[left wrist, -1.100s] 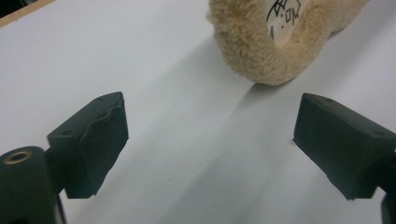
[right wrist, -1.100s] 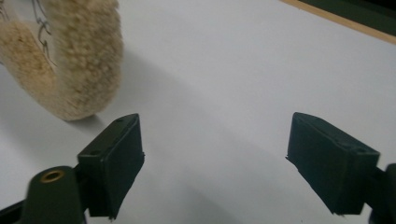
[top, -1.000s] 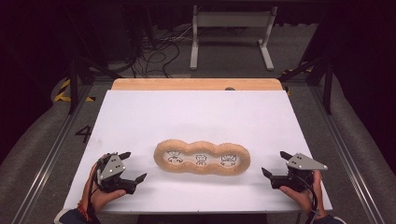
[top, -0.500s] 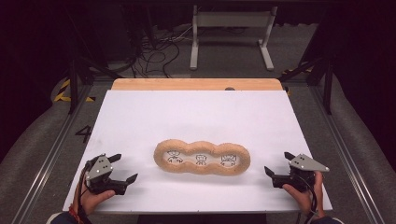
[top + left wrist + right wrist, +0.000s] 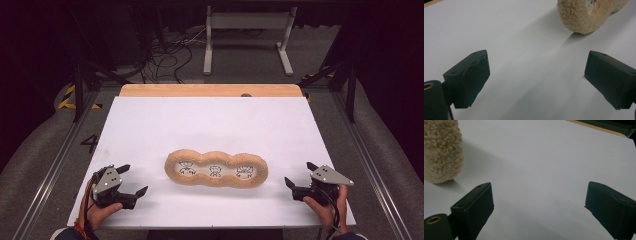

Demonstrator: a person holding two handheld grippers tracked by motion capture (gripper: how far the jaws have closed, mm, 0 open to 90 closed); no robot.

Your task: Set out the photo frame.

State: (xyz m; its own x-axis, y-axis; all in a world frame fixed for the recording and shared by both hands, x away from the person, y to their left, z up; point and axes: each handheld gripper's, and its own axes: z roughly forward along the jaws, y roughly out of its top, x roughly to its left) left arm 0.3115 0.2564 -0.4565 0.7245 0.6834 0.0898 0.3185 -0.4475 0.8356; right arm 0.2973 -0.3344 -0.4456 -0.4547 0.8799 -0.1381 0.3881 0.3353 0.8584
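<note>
A tan fleecy tray with three round pockets lies flat near the table's front middle; each pocket has a small black drawing on its white floor. My left gripper rests open at the front left corner, a hand's width left of the tray. My right gripper is open at the front right, a little right of the tray's end. In the left gripper view the tray's fuzzy end sits ahead at upper right, beyond the wide-apart jaws. The right gripper view has the fuzzy end at upper left.
The white table top has a wooden strip along its far edge. A metal frame and cables lie on the dark floor beyond. Rails run down both sides of the table.
My left gripper has drawn back toward the front left corner, away from the tray. My right gripper has shifted slightly toward the front edge. The tray has not moved.
</note>
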